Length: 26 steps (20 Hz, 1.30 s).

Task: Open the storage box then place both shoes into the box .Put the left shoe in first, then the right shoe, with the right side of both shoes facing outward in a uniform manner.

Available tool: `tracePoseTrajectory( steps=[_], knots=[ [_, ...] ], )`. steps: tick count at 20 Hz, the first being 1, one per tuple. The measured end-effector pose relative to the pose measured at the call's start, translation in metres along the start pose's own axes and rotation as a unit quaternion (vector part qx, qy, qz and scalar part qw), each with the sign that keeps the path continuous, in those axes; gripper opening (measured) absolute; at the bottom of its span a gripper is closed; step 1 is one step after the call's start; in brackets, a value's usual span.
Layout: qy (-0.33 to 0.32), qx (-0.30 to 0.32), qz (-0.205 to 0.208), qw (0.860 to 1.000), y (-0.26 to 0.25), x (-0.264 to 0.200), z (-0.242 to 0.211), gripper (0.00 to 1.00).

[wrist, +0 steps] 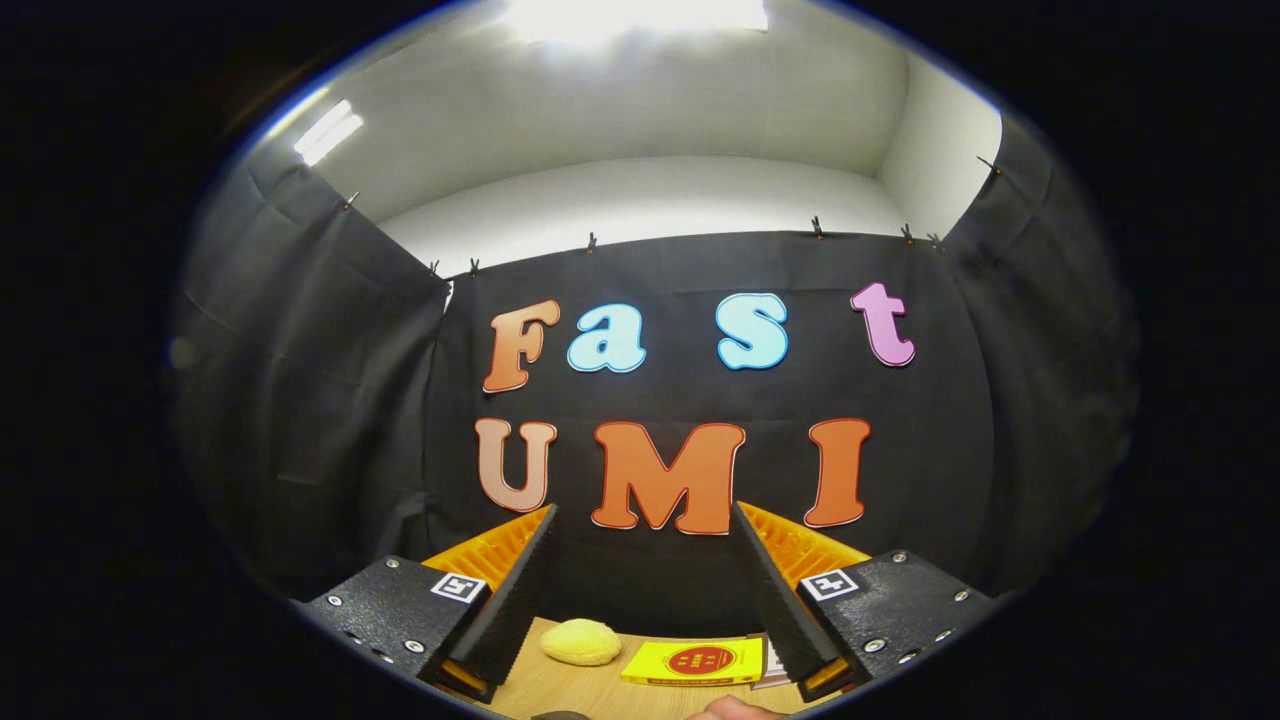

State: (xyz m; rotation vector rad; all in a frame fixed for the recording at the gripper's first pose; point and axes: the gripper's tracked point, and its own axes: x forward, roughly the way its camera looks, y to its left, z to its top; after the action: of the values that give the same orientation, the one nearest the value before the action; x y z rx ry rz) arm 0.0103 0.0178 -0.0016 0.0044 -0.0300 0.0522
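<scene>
My gripper (pixel 645 520) is held level and points at the booth's back wall. Its two fingers (pixel 515 590) stand wide apart, open, with nothing between them. Low between the fingers shows a strip of wooden table (pixel 560 690).
On the table beyond the fingers lie a pale yellow rounded lump (pixel 581 641) and a flat yellow packet (pixel 694 662) with a red round mark. A fingertip of a person's hand (pixel 733 709) shows at the table's near edge. Black cloth walls close in on the left, back and right.
</scene>
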Motion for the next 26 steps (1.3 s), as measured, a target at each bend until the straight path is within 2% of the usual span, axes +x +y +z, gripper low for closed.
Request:
tracePoseTrajectory(
  steps=[8, 12, 15, 17, 19, 23, 26],
  knots=[
    [0.015, -0.003, -0.003, 1.000, 0.001, 0.001, -0.009, 0.99],
    [0.064, 0.022, 0.052, 0.996, 0.041, -0.008, -0.047, 0.98],
    [0.132, 0.074, 0.097, 0.984, 0.074, -0.012, -0.085, 0.99],
    [0.186, 0.119, 0.131, 0.967, 0.101, -0.019, -0.118, 0.99],
    [0.243, 0.155, 0.163, 0.943, 0.130, -0.025, -0.149, 0.98],
    [0.350, 0.193, 0.198, 0.895, 0.164, -0.041, -0.213, 0.97],
    [0.430, 0.247, 0.229, 0.838, 0.199, -0.058, -0.252, 0.96]
  ],
)
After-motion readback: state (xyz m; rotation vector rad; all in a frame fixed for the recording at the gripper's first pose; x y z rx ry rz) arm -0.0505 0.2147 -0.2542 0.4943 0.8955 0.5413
